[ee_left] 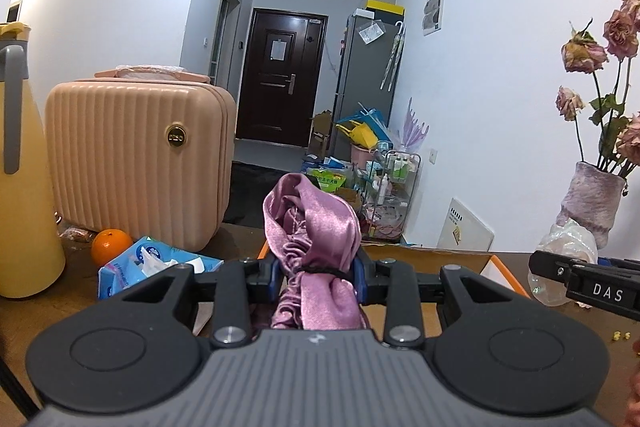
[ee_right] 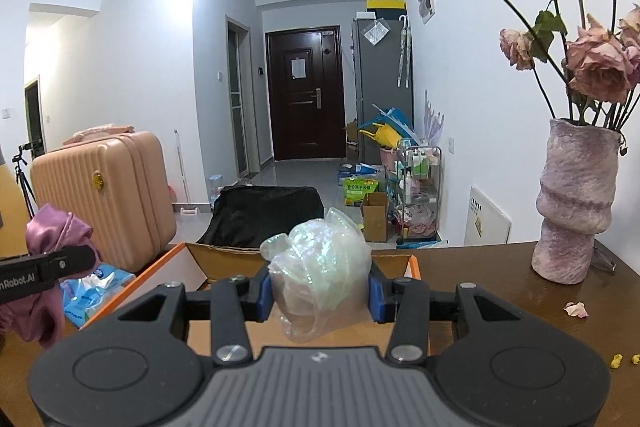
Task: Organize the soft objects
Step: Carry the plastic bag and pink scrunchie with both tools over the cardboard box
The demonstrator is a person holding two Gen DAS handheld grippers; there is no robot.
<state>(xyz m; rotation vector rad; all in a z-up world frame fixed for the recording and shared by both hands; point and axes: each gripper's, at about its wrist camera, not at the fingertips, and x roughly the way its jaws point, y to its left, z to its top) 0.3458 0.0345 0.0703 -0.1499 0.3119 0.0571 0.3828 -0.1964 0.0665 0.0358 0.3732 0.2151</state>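
Observation:
My left gripper (ee_left: 318, 281) is shut on a bunched pink satin cloth (ee_left: 316, 223), which rises above the blue pads and hangs below them. My right gripper (ee_right: 318, 291) is shut on a crumpled iridescent clear plastic bag (ee_right: 316, 255). Both are held over an open cardboard box with orange edges (ee_right: 192, 267), whose rim (ee_left: 504, 271) also shows in the left wrist view. The pink cloth (ee_right: 52, 227) and the left gripper's finger (ee_right: 44, 267) appear at the left of the right wrist view. The right gripper's finger (ee_left: 580, 279) and the plastic bag (ee_left: 568, 243) show at the right of the left wrist view.
On the wooden table (ee_right: 500, 287) stand a pink ribbed suitcase (ee_left: 136, 155), a yellow jug (ee_left: 24, 187), an orange (ee_left: 110, 245), a blue tissue pack (ee_left: 148, 263) and a purple vase of dried roses (ee_right: 576, 203). Petals and crumbs lie at the right.

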